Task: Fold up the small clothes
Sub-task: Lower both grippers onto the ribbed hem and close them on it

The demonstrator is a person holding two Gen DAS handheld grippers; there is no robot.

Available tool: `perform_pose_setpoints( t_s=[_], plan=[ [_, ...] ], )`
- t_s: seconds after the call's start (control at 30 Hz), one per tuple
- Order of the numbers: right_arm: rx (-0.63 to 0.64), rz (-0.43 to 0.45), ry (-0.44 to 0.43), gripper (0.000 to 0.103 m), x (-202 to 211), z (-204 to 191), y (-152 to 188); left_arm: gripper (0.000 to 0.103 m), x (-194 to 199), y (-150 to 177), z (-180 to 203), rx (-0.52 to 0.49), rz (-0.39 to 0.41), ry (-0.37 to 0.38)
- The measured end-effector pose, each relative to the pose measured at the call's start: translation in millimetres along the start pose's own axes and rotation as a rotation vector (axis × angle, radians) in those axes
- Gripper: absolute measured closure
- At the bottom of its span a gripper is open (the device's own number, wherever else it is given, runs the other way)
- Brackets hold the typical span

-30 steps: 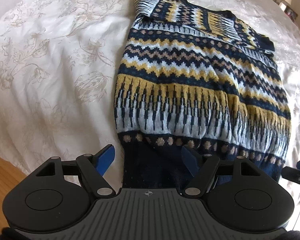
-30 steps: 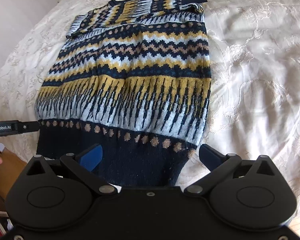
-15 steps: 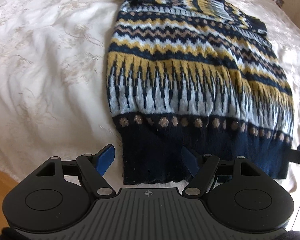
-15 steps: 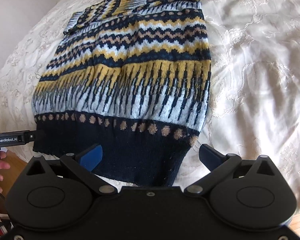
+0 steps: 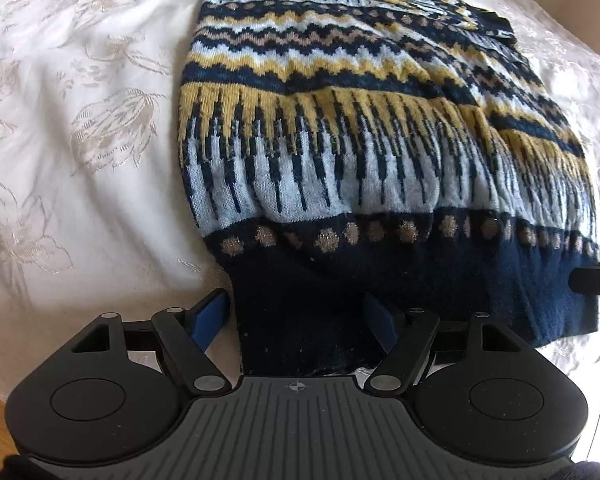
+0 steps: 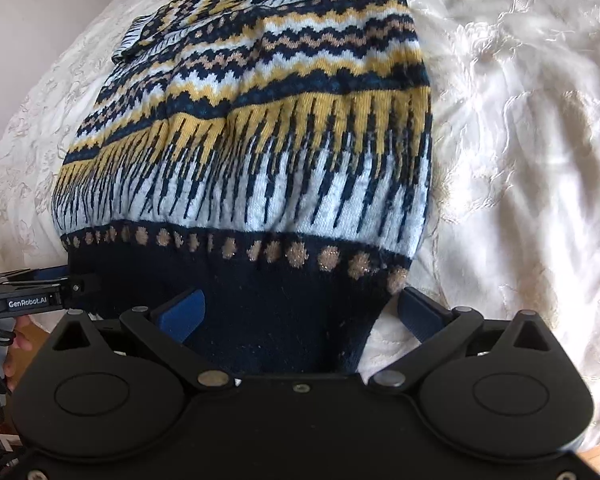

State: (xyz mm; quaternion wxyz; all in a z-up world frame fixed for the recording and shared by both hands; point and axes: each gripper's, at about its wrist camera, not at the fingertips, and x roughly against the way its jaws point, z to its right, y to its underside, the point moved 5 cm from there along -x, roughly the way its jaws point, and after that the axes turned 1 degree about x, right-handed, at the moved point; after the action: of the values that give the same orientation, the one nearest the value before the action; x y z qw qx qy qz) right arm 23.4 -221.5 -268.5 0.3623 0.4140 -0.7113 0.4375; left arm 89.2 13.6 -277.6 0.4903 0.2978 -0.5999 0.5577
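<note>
Here, in the left wrist view, a knitted sweater (image 5: 380, 140) is seen spread flat on a cream bedspread (image 5: 80, 140) embroidered with glossy flowers. The knit is banded: zigzags in navy, yellow, tan and pale blue, then long tapered spikes, a row of tan dots, and a plain navy ribbed hem nearest the camera. The left gripper (image 5: 300, 320) is held wide, its blue pads set either side of the hem's left corner, with the cloth between them but not pinched. The tip of the other tool is seen at the right edge.

In the right wrist view, the same sweater (image 6: 260, 160) fills the frame, puffed slightly above the hem. The right gripper (image 6: 300, 312) is likewise spread wide, straddling the hem's right corner, the pads not pressed on it. The left gripper (image 6: 40, 288) is seen at the left edge, by the hem's far corner.
</note>
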Motion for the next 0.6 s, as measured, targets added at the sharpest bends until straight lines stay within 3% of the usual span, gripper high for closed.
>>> perform_pose_setpoints(
  t_s=[0.27,0.6],
  plan=[
    [0.024,-0.024,-0.027,0.001,-1.3,0.3,5.3,0.020,-4.5,3.5,2.2,0.003,0.024,-0.001],
    [-0.034,-0.049,-0.046,0.000,6.0,0.4,7.6,0.020,-2.9,5.3,1.5,0.000,0.047,0.005]
  ],
)
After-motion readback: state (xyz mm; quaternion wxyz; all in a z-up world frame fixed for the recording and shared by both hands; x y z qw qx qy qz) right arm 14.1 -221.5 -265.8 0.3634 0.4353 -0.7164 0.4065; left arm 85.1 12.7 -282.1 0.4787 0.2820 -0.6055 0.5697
